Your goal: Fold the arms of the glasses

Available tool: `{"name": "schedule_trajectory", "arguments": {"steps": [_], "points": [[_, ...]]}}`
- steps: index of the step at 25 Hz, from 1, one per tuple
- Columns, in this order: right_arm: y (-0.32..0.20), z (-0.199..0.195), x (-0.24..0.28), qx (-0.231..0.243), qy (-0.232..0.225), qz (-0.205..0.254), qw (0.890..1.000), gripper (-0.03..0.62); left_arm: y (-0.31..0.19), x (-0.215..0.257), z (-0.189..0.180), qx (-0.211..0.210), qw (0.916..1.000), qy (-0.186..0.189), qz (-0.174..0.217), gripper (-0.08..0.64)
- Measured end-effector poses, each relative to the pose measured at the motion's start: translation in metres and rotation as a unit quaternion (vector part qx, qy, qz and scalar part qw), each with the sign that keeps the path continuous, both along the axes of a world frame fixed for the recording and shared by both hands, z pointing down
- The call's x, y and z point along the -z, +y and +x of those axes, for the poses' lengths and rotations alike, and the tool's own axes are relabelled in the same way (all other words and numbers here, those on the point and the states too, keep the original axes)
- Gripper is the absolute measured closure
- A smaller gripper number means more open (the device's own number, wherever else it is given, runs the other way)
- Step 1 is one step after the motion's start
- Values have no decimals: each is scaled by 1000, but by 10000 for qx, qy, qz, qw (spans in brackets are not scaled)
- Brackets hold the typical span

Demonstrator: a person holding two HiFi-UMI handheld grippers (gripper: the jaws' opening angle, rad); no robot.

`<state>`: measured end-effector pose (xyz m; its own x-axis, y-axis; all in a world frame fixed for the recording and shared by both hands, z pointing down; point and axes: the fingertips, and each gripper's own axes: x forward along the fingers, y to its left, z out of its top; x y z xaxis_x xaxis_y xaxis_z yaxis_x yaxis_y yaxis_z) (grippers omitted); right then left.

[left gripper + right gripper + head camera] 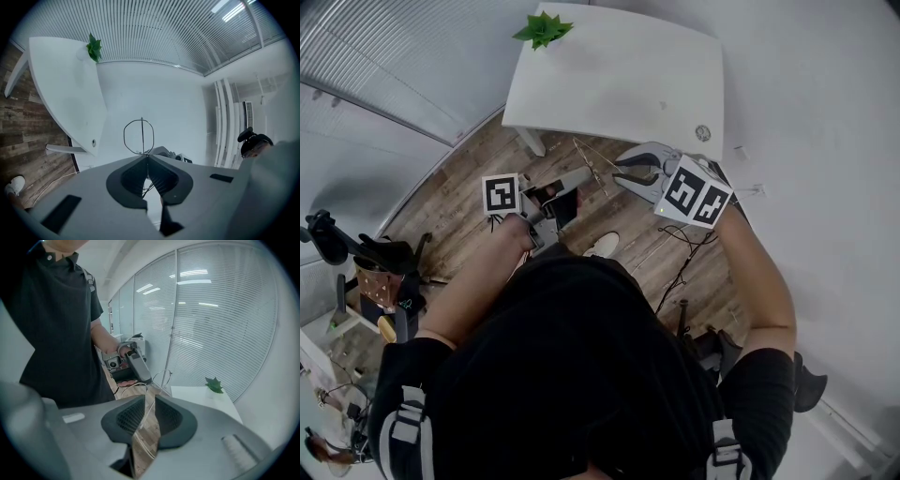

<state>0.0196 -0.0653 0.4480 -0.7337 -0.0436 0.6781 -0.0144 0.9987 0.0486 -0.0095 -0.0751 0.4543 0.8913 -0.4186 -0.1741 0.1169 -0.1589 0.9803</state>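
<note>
Head view, steeply down over a person in a black shirt: both tools held up over the wood floor [455, 202], just short of a white table [619, 80] with a green plant [543, 28] at its far edge. Left gripper [581, 176] at picture left and right gripper [622, 172] at picture right, tips turned toward each other. Between them the wire-framed glasses [591, 161], a thin line in the air, off the table. Too fine from up here to tell which jaws press on the frame. White shoe [602, 246] on the floor below the tools, seen in no other view.

Left gripper view: settles the left tool. Jaws brought together and pinching the glasses [142, 133] at the very tips, with one wire lens ring standing just beyond them. Table tipped on its side at picture left, plant at its upper end.

Right gripper view: settles the other tool. Jaws standing apart, floor showing through the gap. One thin arm of the glasses [148, 411] runs down between the pads, not squeezed. Beyond, the opposite side of the scene: left gripper [148, 380] gripped in a hand [115, 347], lens ring just past its tips. Slatted blinds [220, 310] behind, table and plant at lower right.
</note>
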Motion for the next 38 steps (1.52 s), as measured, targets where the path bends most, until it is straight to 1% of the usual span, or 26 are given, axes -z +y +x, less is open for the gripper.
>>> {"name": "schedule_trajectory", "arguments": {"steps": [4, 7, 19, 25, 28, 33, 38], "points": [[-7, 4, -1, -113, 64, -32, 9999, 515, -1, 0, 0, -5, 10000, 15, -14, 548], [-4, 6, -8, -79, 179, -136, 9997, 515, 0, 1, 1, -14, 10000, 13, 2, 548], [12, -3, -14, 288, 297, -321, 9986, 515, -2, 2, 5, -62, 10000, 19, 11, 548], [22, -5, -11, 595, 349, -339, 9970, 514, 2, 5, 7, -121, 9999, 61, 19, 548], [22, -6, -9, 667, 352, -309, 9967, 508, 1, 6, 7, -114, 9999, 60, 33, 548], [14, 2, 7, 535, 281, -121, 9981, 497, -1, 4, 4, -49, 10000, 44, 6, 548], [-1, 30, 22, 256, 376, 128, 9989, 495, -3, 3, 2, -40, 10000, 35, 8, 548]]}}
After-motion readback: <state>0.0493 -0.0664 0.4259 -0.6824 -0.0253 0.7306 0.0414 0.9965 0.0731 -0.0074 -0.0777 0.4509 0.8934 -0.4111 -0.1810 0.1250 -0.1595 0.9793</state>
